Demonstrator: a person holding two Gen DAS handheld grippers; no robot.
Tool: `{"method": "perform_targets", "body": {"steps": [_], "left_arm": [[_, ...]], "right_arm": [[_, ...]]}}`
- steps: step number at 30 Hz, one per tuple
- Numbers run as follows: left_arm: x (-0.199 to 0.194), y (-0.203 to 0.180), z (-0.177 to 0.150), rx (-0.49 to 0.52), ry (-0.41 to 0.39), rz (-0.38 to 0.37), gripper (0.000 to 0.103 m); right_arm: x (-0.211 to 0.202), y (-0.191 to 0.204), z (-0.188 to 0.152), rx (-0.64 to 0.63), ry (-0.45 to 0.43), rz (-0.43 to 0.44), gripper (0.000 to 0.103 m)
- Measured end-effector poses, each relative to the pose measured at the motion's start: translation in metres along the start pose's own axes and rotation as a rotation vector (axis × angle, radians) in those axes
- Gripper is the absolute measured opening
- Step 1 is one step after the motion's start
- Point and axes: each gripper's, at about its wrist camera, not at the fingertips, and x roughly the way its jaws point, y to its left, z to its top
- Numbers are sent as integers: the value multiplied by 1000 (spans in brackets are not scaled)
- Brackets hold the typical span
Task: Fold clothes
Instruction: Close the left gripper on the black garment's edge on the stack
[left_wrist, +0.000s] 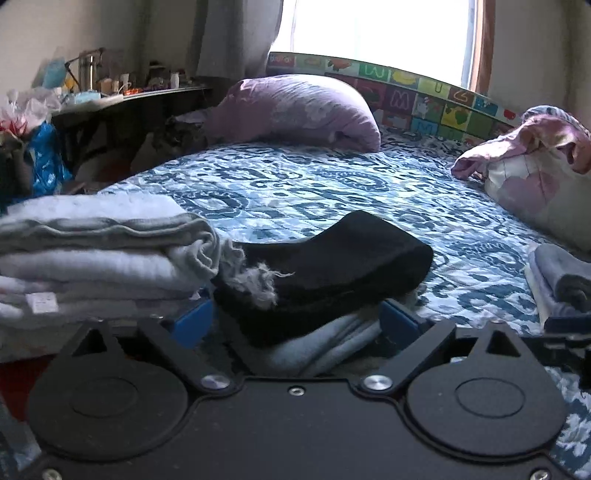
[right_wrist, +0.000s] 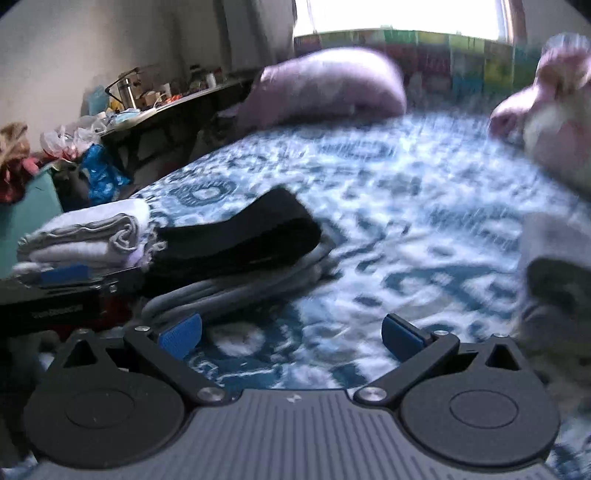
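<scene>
Bed (left_wrist: 295, 184), blue quilt. Folded black garment (left_wrist: 332, 266) atop grey folded stack (right_wrist: 229, 291); white-grey folded pile (left_wrist: 92, 251) touching it on the left. Left tongs (left_wrist: 295, 321) wide, flanking the stack; right tongs (right_wrist: 291, 332) wide, empty. Folding appears mostly done; further folded clothes (left_wrist: 561, 273) lie right.

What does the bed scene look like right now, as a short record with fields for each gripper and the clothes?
left gripper: jaws open around a black folded garment lying on grey folded clothes
right gripper: jaws open, nothing between them, over the bedspread
pale folded stack: left of the black garment
pillow: far side of bed
</scene>
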Motion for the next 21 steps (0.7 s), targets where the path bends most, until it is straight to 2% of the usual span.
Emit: {"method": "perform_targets", "body": {"steps": [1,4,9,12,14,15,16,17,18,21], "left_arm": [[4,1,0,-1,5,3,85],[17,1,0,6,17,15,76],[38,-3,0,19,39,35,59],[47,-4,0,24,46,64,59],[55,1,3,36,57,80,51],[57,0,4,53,65,95,39],[58,-1,5,69,67,96,22],[58,-1,5,78,70,98,17],[58,0,6,75,72,94,8],[53,-3,9,82,65,84,5]], "right_arm": [[5,-2,1,1,14,10,103],[17,2,-2,-30,20,-2,103],[28,-2,-5,-8,16,23,103],[33,-4,-7,2,19,31,103],[35,-5,-10,5,27,39,103],[35,-6,-11,7,31,44,103],[35,-7,-13,12,36,50,103],[35,-8,-15,20,42,60,103],[35,-9,-16,32,49,73,103],[29,-13,-20,71,61,100,103]]}}
